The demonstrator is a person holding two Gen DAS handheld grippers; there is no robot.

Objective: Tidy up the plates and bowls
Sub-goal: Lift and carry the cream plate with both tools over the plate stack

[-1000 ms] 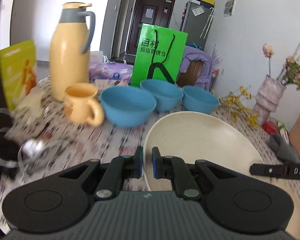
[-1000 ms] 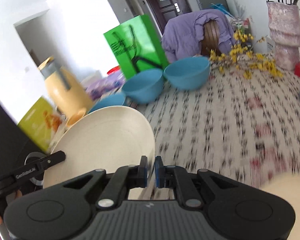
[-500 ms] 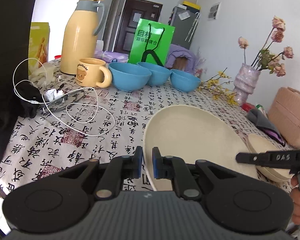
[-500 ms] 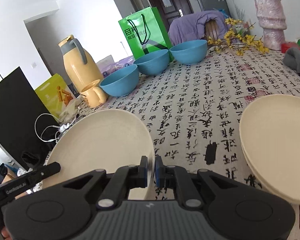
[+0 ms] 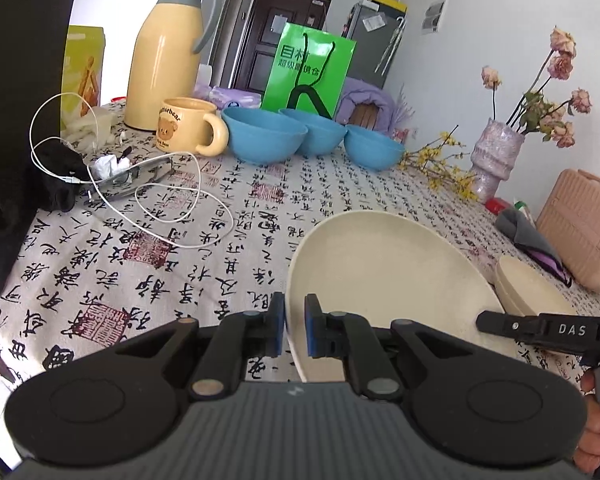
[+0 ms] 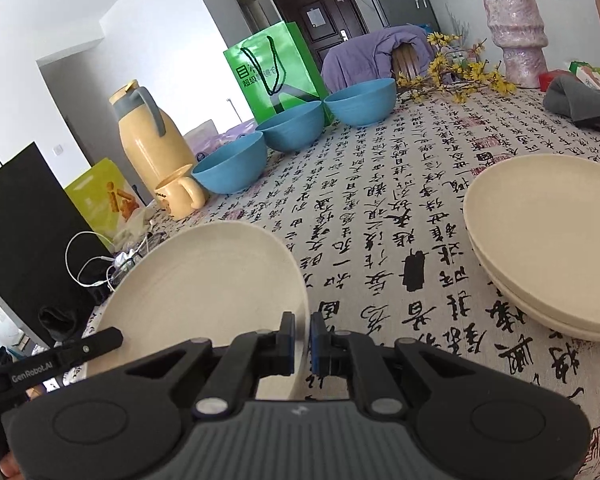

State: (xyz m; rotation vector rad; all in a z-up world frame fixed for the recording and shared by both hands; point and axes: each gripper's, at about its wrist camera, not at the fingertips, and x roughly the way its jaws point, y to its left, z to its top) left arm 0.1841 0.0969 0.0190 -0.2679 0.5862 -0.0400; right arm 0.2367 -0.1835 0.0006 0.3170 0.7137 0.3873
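Cream-coloured, the held plate (image 5: 384,272) hangs tilted above the worktop (image 5: 236,216), its opposite rims clamped by the left tongs (image 5: 295,330) and right tongs (image 6: 303,343). Just beside it to the right sits a stack of plates (image 6: 548,240). Three empty blue bowls (image 5: 265,136) line the far edge near a yellow mug (image 5: 188,126) and green bag (image 5: 308,68).

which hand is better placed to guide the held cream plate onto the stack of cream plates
Right. The right gripper grips the round cream plate on the rim nearest the stack of cream plates; the left gripper grips the far rim.
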